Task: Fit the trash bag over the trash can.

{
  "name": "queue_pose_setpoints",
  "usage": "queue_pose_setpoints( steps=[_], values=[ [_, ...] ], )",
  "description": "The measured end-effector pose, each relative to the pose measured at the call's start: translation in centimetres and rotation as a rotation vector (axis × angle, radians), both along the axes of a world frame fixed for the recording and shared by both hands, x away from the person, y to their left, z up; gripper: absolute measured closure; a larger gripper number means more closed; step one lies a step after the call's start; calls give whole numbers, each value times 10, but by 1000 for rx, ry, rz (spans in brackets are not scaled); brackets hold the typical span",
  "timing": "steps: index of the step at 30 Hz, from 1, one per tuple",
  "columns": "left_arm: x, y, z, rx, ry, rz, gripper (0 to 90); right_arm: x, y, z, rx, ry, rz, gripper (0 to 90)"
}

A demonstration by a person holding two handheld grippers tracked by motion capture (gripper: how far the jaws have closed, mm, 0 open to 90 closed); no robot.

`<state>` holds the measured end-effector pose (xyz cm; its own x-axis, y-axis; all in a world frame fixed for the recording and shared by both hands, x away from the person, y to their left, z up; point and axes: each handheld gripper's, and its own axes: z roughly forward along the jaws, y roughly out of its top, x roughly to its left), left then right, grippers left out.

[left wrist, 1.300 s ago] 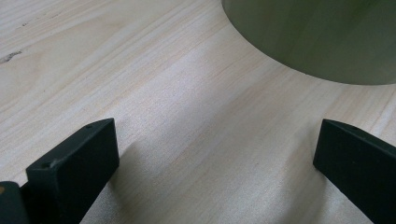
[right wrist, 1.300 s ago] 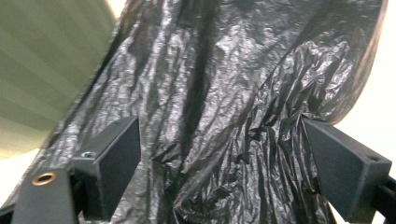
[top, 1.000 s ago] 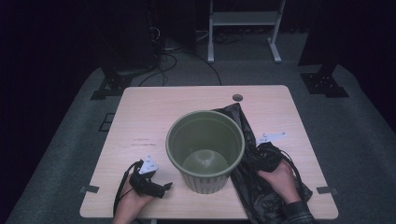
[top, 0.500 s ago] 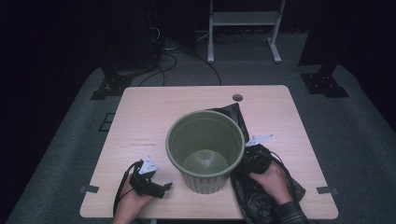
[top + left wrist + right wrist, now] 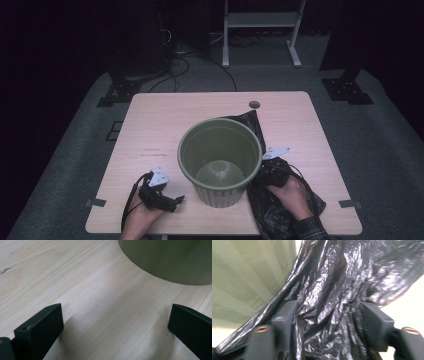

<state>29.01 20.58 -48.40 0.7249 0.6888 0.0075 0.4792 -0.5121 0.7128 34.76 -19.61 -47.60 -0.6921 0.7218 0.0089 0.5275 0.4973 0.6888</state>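
An empty olive-green plastic bin (image 5: 220, 192) stands upright in the middle of the wooden table (image 5: 165, 120). A crumpled black plastic bag (image 5: 282, 212) lies against its right side and runs round behind it. My right gripper (image 5: 265, 172) is low on the bag, close to the bin's wall. In the right gripper view the bag (image 5: 332, 290) bunches between the jaws of the right gripper (image 5: 329, 320), which have just been closing and still stand well apart; the bin (image 5: 249, 277) is at the left. My left gripper (image 5: 177, 201) rests open on the table left of the bin, nothing between its jaws (image 5: 115, 322).
The bin's curved wall (image 5: 170, 260) sits a short way ahead of the left jaws. A cable hole (image 5: 254, 105) is near the table's far edge. A metal stand (image 5: 260, 30) and cables lie on the floor beyond.
My right hand has slid left along the bag to the bin's side, and its jaws have narrowed around the plastic. The left hand has stayed put.
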Motion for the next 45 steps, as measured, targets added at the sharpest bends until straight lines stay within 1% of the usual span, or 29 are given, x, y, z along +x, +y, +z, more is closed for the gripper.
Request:
queue_pose_setpoints(
  steps=[2, 5, 6, 7, 8, 9, 11, 16, 18, 20, 22, 24, 26, 28, 32, 33, 38, 41, 44, 45],
  values=[
    [0, 0, 0, 0, 0, 0, 0, -1, -2, 0, 12, -10, 5, 472],
    [0, 0, 0, 0, 0, 0, 0, -3, -6, 0, 23, -18, 14, 644],
    [0, 0, 0, 0, 0, 0, 0, -3, -6, 0, 23, -18, 14, 644],
    [0, 0, 0, 0, 0, 0, 0, -3, -8, 0, 30, -20, 19, 748],
    [0, 0, 0, 0, 0, 0, 0, -4, -9, 0, 34, -20, 25, 795],
    [0, 0, 0, 0, 0, 0, 0, -4, -9, -1, 39, -18, 30, 834],
    [0, 0, 0, 0, 0, 0, 0, -4, -11, -1, 49, -13, 35, 872],
    [0, 0, 0, 0, 0, 0, 0, -4, -13, -1, 66, 4, 42, 886],
    [0, 0, 0, 0, 0, 0, 0, -4, -16, 0, 84, 30, 56, 886],
    [0, 0, 0, 0, 0, 1, 0, -5, -17, 1, 92, 35, 59, 886],
    [0, 0, 0, 0, 0, 0, 0, -8, -22, 5, 120, 40, 68, 887],
    [0, 0, 0, 0, 0, 0, 0, -10, -23, 9, 126, 38, 76, 887],
    [0, 0, 0, 0, 0, 0, 0, -12, -25, 13, 143, 46, 92, 886],
    [0, 0, 0, 0, 0, 0, 0, -13, -25, 14, 148, 48, 98, 887],
    [0, 0, 0, 0, 0, 0, 0, -17, -29, 22, 188, 57, 123, 886],
    [0, 0, 0, 0, 0, 0, 0, -19, -31, 26, 210, 52, 134, 887],
    [0, 0, 0, 0, 0, 0, 0, -24, -35, 37, 272, 43, 173, 887],
    [0, 0, 0, 0, 0, 0, 0, -27, -36, 43, 292, 34, 193, 887],
    [0, 0, 0, 0, 0, 0, 0, -30, -36, 49, 322, 26, 213, 888],
    [0, 0, 0, 0, 0, 0, 0, -31, -36, 50, 323, 22, 219, 888]
  ],
)
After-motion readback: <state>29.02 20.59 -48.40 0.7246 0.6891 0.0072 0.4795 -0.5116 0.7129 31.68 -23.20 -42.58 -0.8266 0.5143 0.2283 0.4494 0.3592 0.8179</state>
